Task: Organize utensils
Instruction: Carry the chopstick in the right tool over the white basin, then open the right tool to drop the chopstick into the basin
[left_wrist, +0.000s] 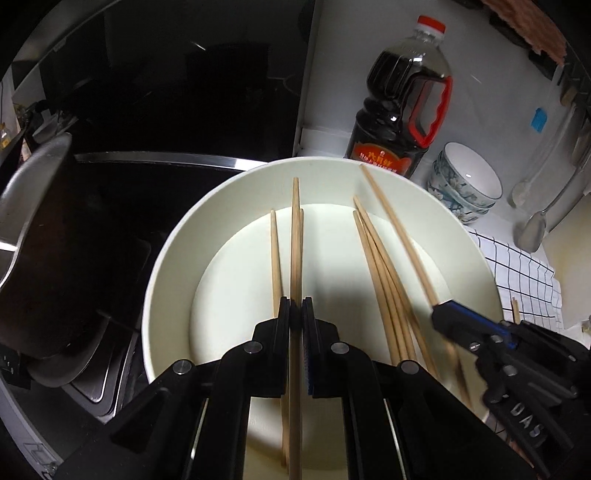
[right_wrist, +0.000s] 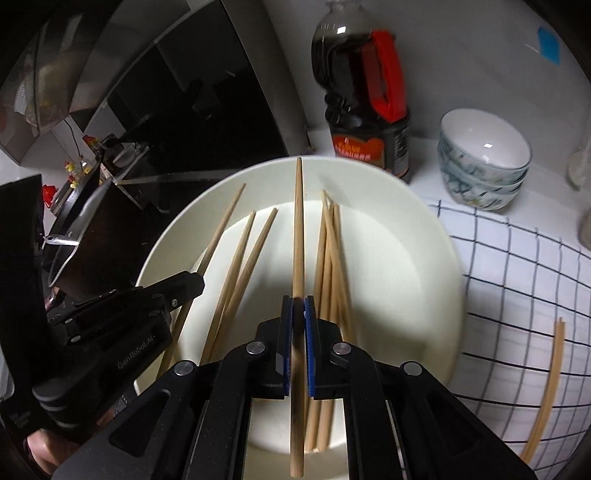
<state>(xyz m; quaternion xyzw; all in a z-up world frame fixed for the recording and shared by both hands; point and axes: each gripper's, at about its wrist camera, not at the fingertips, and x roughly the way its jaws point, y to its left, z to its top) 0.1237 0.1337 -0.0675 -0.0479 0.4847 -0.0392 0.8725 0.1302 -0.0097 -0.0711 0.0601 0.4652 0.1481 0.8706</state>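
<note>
A wide white bowl (left_wrist: 166, 258) holds several wooden chopsticks (left_wrist: 384, 280). My left gripper (left_wrist: 295, 314) is shut on one chopstick (left_wrist: 295, 229) that points away over the bowl; two more lie beside it. My right gripper (right_wrist: 298, 314) is shut on another chopstick (right_wrist: 298, 221), held over the bowl (right_wrist: 424, 251). The right gripper also shows in the left wrist view (left_wrist: 443, 314) at the bowl's right side, and the left gripper shows in the right wrist view (right_wrist: 192, 284) at the left. A pair of chopsticks (right_wrist: 550, 387) lies on the checked cloth.
A dark soy sauce bottle (left_wrist: 399, 118) with a red handle stands behind the bowl. Stacked patterned bowls (left_wrist: 465, 184) sit at its right. A white checked cloth (right_wrist: 517, 277) covers the counter on the right. A dark pan (left_wrist: 40, 240) and black stove lie left. Ladles (left_wrist: 532, 232) hang at far right.
</note>
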